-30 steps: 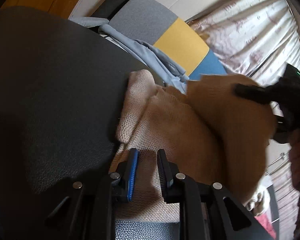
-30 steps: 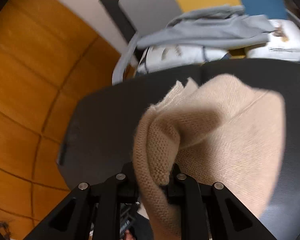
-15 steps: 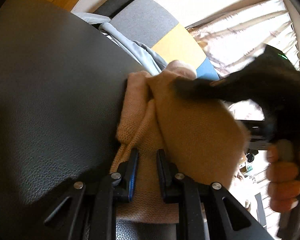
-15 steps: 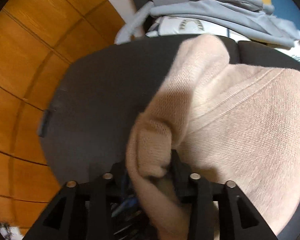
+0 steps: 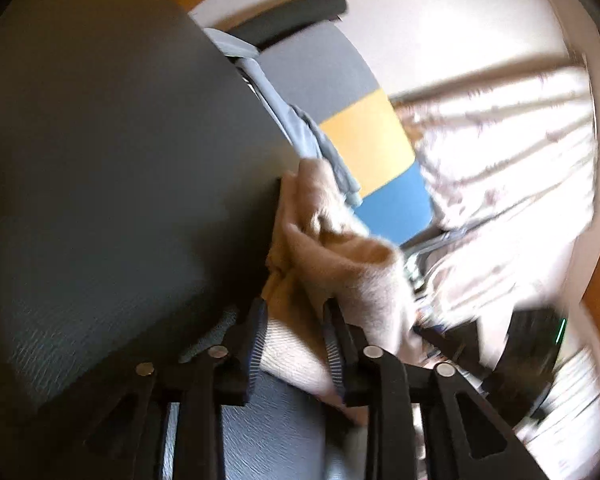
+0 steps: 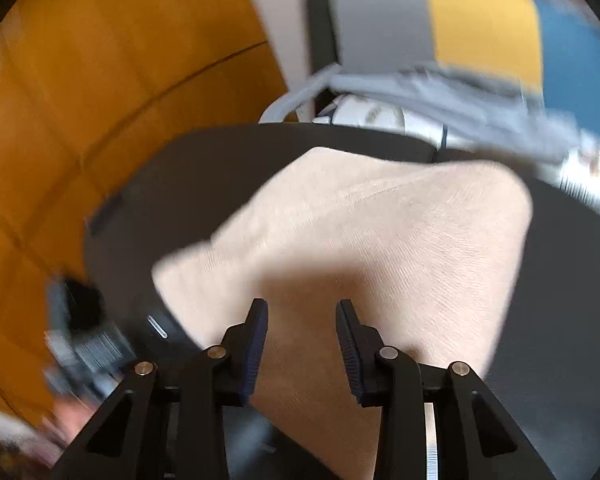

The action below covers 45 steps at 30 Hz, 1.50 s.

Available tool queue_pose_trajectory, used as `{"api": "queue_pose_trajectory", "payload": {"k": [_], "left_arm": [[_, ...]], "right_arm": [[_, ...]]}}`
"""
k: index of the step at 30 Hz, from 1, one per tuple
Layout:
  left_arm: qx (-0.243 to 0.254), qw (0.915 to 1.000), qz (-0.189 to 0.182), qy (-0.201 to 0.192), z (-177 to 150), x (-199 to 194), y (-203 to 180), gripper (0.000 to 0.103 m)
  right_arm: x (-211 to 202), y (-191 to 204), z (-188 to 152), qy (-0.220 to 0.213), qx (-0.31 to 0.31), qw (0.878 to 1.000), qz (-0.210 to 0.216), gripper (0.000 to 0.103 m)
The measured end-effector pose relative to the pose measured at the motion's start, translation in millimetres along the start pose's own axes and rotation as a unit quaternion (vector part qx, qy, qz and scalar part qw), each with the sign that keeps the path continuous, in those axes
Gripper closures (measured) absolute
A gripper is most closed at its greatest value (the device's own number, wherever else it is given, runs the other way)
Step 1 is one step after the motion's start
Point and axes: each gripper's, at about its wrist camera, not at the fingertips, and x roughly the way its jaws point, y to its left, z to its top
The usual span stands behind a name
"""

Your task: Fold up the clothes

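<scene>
A beige knit sweater (image 6: 379, 240) lies folded over on the dark round table (image 6: 228, 160). My right gripper (image 6: 301, 320) is open above the sweater's near part, with nothing between its fingers. My left gripper (image 5: 296, 320) is open with a fold of the sweater (image 5: 339, 264) lying between its fingers at the table's edge (image 5: 140, 160). The right gripper shows blurred at the lower right of the left wrist view (image 5: 519, 344). The left gripper shows blurred at the lower left of the right wrist view (image 6: 80, 340).
A chair with grey, yellow and blue panels (image 5: 363, 132) stands behind the table, with grey-blue clothes (image 6: 459, 100) and a white garment (image 6: 363, 112) draped on it. Pale curtains (image 5: 507, 152) hang at the right. Wooden floor (image 6: 100, 80) lies to the left.
My right gripper has let go of the sweater fold and opened. The sweater now lies flatter on the table. My left gripper's fingers have spread wider, and the right gripper dropped lower in its view.
</scene>
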Motion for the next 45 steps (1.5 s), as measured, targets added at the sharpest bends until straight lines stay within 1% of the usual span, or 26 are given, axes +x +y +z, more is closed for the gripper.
{"api": "queue_pose_trajectory", "payload": {"k": [2,4,7,9,11,13,15,16,17,18,19,20,21,24,26,29,30,31,33,35,38,40,41,42,44,45], "left_arm": [[-0.026,0.9993,-0.023,-0.012,4,-5,-2,0.058],[-0.032,0.9986,-0.040,-0.016,9,-7,-9,0.053],[-0.030,0.9971,-0.068,-0.016,13,-9,-24,0.047],[0.004,0.9988,-0.048,-0.008,13,-5,-37,0.032],[0.042,0.9989,-0.016,0.014,13,7,-49,0.030],[0.057,0.9975,0.013,0.041,16,26,-56,0.031],[0.062,0.9955,0.039,0.059,19,44,-60,0.032],[0.062,0.9951,0.048,0.060,18,48,-59,0.033],[0.061,0.9948,0.054,0.061,17,51,-58,0.043],[0.059,0.9946,0.056,0.065,15,52,-57,0.057],[0.054,0.9947,0.053,0.070,13,55,-57,0.067],[0.047,0.9950,0.047,0.074,14,58,-58,0.089],[0.049,0.9953,0.040,0.073,9,53,-60,0.095],[0.091,0.9935,0.029,0.062,-12,42,-78,0.094],[0.124,0.9900,0.032,0.059,-22,41,-93,0.093],[0.147,0.9821,0.088,0.078,-38,51,-82,0.094],[0.146,0.9807,0.100,0.083,-45,49,-73,0.094],[0.143,0.9806,0.105,0.083,-51,43,-64,0.094],[0.130,0.9842,0.091,0.080,-58,33,-52,0.094],[0.131,0.9846,0.084,0.079,-64,25,-48,0.093],[0.114,0.9880,0.064,0.081,-63,21,-37,0.090],[0.073,0.9931,0.036,0.085,-58,18,-27,0.088],[0.058,0.9945,0.027,0.082,-55,15,-23,0.087],[0.047,0.9957,0.022,0.077,-52,11,-21,0.085],[0.058,0.9966,0.047,0.037,-46,-15,-22,0.085],[0.066,0.9957,0.063,0.014,-42,-29,-23,0.085]], "right_arm": [[-14,12,-25,-0.017,-0.079,0.995,-0.054,0.035],[-28,25,-54,-0.023,-0.126,0.989,-0.078,0.035],[-36,35,-81,-0.017,-0.182,0.977,-0.112,0.035],[-34,36,-90,-0.014,-0.206,0.971,-0.120,0.035],[-31,40,-101,-0.012,-0.219,0.969,-0.113,0.037],[-26,45,-104,-0.021,-0.231,0.965,-0.120,0.041],[-11,54,-100,-0.024,-0.257,0.955,-0.148,0.044],[3,58,-92,-0.023,-0.270,0.948,-0.166,0.045],[11,60,-90,-0.020,-0.286,0.941,-0.182,0.050],[17,61,-93,-0.017,-0.299,0.934,-0.194,0.066],[20,60,-96,-0.017,-0.309,0.927,-0.213,0.078],[23,58,-97,-0.015,-0.316,0.919,-0.233,0.088],[15,54,-96,-0.028,-0.310,0.918,-0.246,0.088],[-13,42,-88,-0.076,-0.283,0.915,-0.276,0.089],[-25,35,-84,-0.094,-0.275,0.916,-0.278,0.089],[-17,26,-95,-0.060,-0.282,0.923,-0.256,0.089],[-13,25,-105,-0.050,-0.291,0.921,-0.255,0.089],[-8,25,-111,-0.040,-0.299,0.919,-0.254,0.089],[-2,24,-122,-0.022,-0.304,0.919,-0.251,0.089],[7,18,-129,-0.010,-0.299,0.920,-0.252,0.088],[2,10,-127,-0.011,-0.281,0.933,-0.225,0.084],[-9,4,-126,-0.018,-0.272,0.941,-0.202,0.073],[-18,0,-127,-0.020,-0.268,0.944,-0.193,0.064],[-26,-3,-128,-0.022,-0.264,0.947,-0.184,0.062],[-57,-18,-129,-0.036,-0.210,0.969,-0.127,0.064],[-72,-26,-124,-0.046,-0.177,0.976,-0.116,0.065]]}}
